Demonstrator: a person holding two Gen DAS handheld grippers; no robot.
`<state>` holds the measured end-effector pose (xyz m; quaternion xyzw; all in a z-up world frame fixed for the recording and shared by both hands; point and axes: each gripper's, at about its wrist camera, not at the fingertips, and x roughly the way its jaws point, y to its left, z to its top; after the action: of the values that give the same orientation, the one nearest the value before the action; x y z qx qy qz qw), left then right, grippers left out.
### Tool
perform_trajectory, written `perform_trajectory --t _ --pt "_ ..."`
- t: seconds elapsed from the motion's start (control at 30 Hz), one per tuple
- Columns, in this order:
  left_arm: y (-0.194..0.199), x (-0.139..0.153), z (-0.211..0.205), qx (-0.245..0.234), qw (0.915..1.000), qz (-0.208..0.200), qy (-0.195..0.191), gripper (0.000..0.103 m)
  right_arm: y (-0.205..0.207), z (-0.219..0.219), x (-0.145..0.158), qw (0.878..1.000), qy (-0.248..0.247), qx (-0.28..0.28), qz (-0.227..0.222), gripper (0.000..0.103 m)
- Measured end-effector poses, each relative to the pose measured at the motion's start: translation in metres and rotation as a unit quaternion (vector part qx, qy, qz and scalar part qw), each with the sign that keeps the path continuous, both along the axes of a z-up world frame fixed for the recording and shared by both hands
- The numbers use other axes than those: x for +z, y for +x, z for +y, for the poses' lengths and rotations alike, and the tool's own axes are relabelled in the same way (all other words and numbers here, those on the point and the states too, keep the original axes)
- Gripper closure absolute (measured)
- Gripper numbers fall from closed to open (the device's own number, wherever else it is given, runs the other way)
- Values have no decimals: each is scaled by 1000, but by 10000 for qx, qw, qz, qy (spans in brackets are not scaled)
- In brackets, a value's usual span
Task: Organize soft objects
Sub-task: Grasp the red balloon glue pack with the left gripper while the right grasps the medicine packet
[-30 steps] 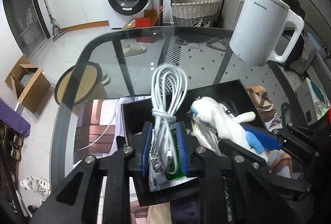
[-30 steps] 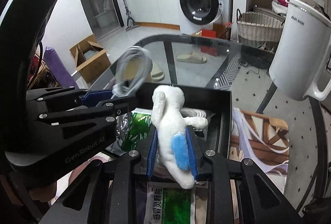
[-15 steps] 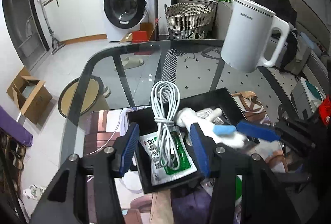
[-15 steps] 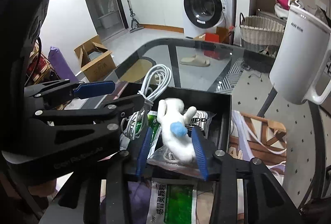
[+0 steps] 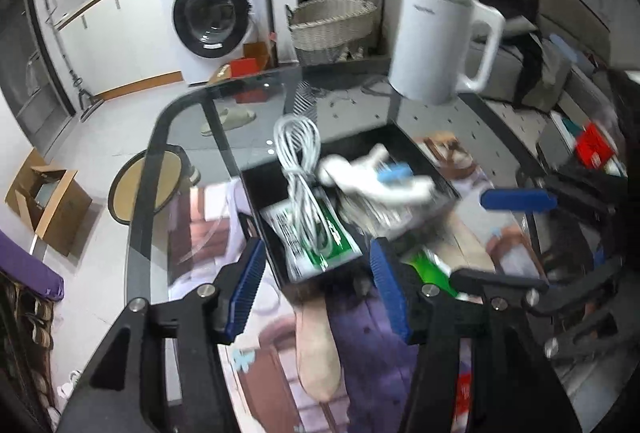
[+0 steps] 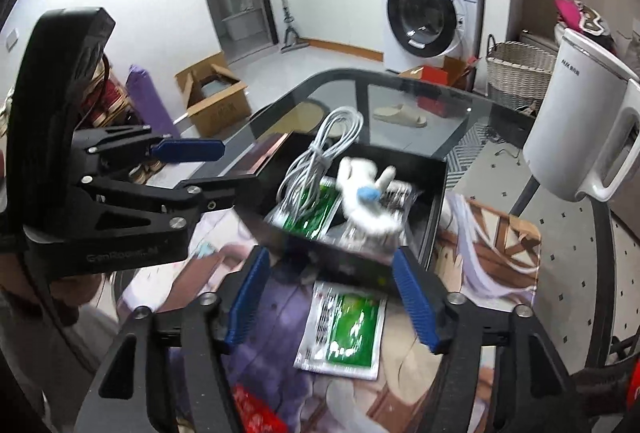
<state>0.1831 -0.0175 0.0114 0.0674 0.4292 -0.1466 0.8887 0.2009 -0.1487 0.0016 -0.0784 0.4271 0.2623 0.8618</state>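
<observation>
A black box [image 5: 251, 193] [image 6: 420, 157] on the glass table holds a white coiled cable [image 5: 298, 153] [image 6: 320, 157], a green sachet [image 5: 334, 233] [image 6: 310, 213] and a white plush toy with a blue patch [image 5: 372, 177] [image 6: 362, 195]. My left gripper [image 5: 316, 289] hovers just short of the box's near edge, its jaws opening with nothing between them. Pulled back over the box's near wall, my right gripper [image 6: 332, 301] also has its jaws opening and holds nothing. A second green sachet [image 6: 344, 333] lies on the printed mat [image 6: 500, 253] below it.
A white electric kettle [image 5: 436, 41] [image 6: 580, 129] stands on the glass table [image 5: 224, 105] behind and to the right of the box. On the floor beyond are a wicker basket [image 5: 332, 25], a washing machine [image 6: 428, 5] and a cardboard box [image 6: 212, 93].
Both grippers have opened and let go: the cable and the plush toy now lie in the box. Both have drawn back and up from the box.
</observation>
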Motion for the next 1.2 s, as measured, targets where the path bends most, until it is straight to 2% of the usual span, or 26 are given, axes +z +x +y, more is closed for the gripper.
perform_trajectory --t 0.13,0.27,0.4,0.5,0.6,0.63,0.73,0.77,0.83,0.9,0.93,1.2 --pt "-23 -21 -6 -322 9988 328 150 48 -12 -6 -14 9994 -202 160 218 33" --pt "-42 -41 -14 -659 9940 867 -78 47 -17 -16 -38 9972 -405 191 590 33" --pt "-66 -57 -35 -1000 9854 1350 -292 42 -26 -29 -57 9953 -520 186 798 33" --pt "-82 -67 -56 -1261 9797 1547 -167 39 -30 -36 -63 9948 -539 130 857 33" --pt "-91 -75 -73 -1485 9763 1571 49 34 -30 -37 -64 9945 -535 105 892 33" --pt "-93 -79 -76 -1490 9763 1563 160 29 -29 -36 -64 9945 -535 104 891 33" --pt "-92 -92 -83 -1439 9757 1593 448 29 -25 -29 -66 9941 -555 129 920 33" --pt "-90 -95 -83 -1425 9747 1659 452 31 -24 -27 -67 9939 -577 139 933 33" --pt "-86 -99 -80 -1372 9742 1729 469 46 -23 -22 -70 9935 -604 144 949 33" --pt "-83 -96 -76 -1352 9747 1704 517 52 -20 -19 -73 9932 -611 138 978 33" --pt "-80 -95 -72 -1299 9750 1748 442 58 -19 -17 -75 9930 -619 116 995 33" --pt "-34 -91 -23 -220 9859 1603 426 60 -1 -4 -94 9910 -710 -102 1132 33"
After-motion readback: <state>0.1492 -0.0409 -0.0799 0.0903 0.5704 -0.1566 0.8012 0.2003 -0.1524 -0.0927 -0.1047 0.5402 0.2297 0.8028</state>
